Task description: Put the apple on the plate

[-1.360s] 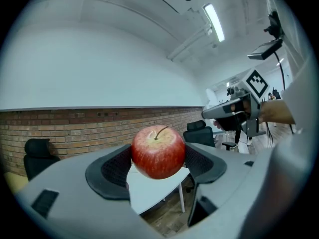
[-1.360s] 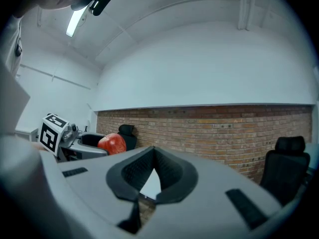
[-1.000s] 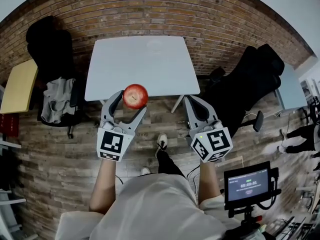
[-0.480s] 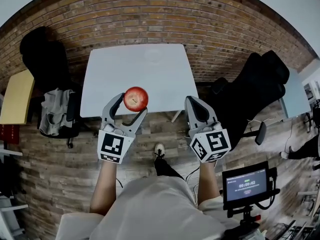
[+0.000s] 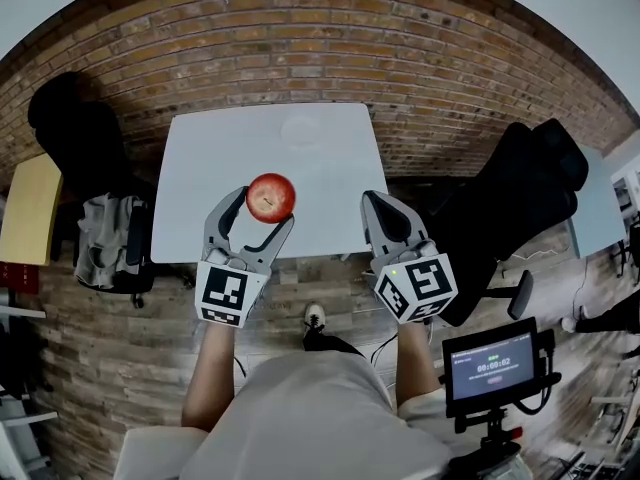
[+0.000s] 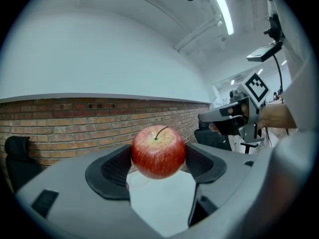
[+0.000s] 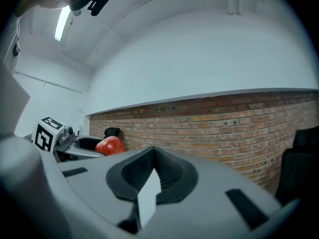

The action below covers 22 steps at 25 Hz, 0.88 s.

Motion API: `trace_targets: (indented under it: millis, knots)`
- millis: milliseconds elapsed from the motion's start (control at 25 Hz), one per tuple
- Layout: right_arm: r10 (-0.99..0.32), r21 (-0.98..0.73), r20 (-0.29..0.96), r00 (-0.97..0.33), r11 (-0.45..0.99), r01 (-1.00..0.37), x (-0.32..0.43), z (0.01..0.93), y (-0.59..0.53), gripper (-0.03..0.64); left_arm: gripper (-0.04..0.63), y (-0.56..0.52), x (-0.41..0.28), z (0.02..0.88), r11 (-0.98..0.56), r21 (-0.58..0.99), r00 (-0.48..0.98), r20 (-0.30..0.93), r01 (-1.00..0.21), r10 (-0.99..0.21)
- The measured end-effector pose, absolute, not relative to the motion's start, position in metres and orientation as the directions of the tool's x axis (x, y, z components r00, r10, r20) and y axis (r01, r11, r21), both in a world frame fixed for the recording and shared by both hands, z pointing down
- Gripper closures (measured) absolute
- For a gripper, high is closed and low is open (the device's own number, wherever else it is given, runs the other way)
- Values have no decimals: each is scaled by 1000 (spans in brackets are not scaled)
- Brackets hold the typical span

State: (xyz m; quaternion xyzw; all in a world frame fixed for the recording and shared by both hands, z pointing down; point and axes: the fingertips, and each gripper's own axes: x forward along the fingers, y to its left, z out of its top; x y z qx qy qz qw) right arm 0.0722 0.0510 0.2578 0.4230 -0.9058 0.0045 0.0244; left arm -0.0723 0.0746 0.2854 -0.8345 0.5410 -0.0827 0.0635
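Red and glossy, the round apple (image 6: 158, 151) sits between the two dark padded jaws of the grey left hand-held gripper (image 5: 262, 211), stem up. One pad presses each side of it, so this gripper is clamped on the fruit with its jaws as wide as the apple. In the head view the apple hangs in the air above the near part of the white rectangular table (image 5: 330, 183), not touching the top. Farther back on the same table, toward the brick wall (image 5: 420, 78), lies a pale round plate (image 5: 303, 130). It is faint and seems to be clear or white; I cannot tell which. The apple is well apart from it. The grey right hand-held gripper (image 5: 382, 206) hovers beside the left one, at the table's near edge. Its jaws are drawn together with nothing between them.
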Motion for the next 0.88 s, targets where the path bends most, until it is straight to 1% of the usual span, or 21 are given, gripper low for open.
trace_targets:
  millis: [240,880]
  knots:
    - [-724,19,83,-685,688,-725,66,264,8,614,249,32,-71,290,-382,-182,373,84,-906,-924]
    - [-644,92,66,-762,765,-638,71,270,-72,614,249,-52,-55,301,-315,-175,303,92,-933,-949]
